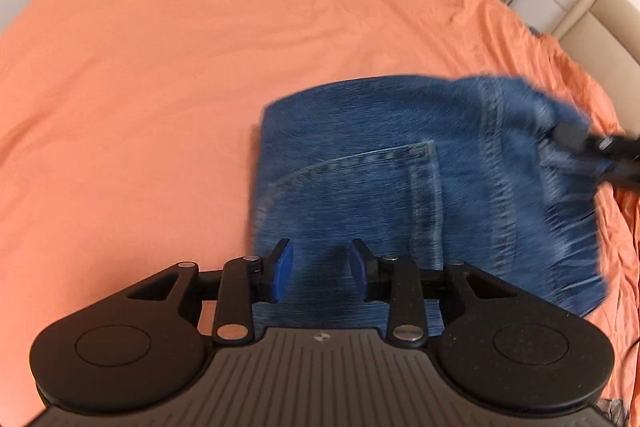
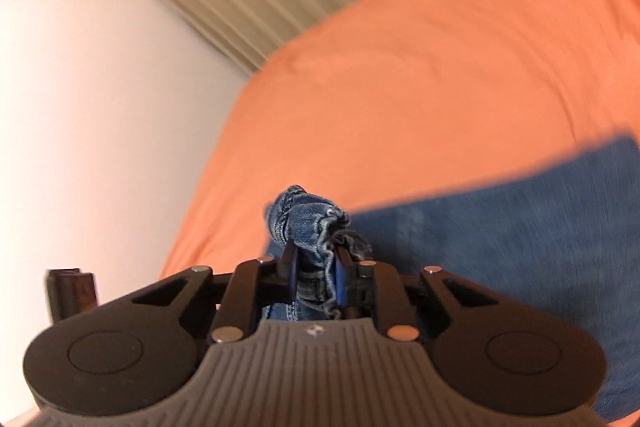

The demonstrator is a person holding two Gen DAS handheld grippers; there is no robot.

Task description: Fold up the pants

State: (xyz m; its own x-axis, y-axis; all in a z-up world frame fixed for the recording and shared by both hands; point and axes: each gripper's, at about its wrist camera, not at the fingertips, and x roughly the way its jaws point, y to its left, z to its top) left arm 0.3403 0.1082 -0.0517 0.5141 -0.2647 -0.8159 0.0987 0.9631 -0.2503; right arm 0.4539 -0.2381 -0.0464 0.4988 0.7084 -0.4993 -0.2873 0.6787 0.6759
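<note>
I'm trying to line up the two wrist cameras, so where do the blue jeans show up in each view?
Left wrist: the jeans lie centre-right, back pocket up, beyond the open left gripper; the right gripper pinches their far right corner.
Right wrist: a bunched edge sits clamped in the right gripper at lower centre; the rest spreads blurred to the lower right.
Shared landmark: the orange bedsheet.

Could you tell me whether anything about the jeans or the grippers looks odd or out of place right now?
Nothing looks damaged. The jeans lie partly folded on the orange bed, pocket side up. The right gripper pinches a bunched wad of denim, lifting that corner unevenly. The left gripper is open over the near edge, holding nothing.
</note>
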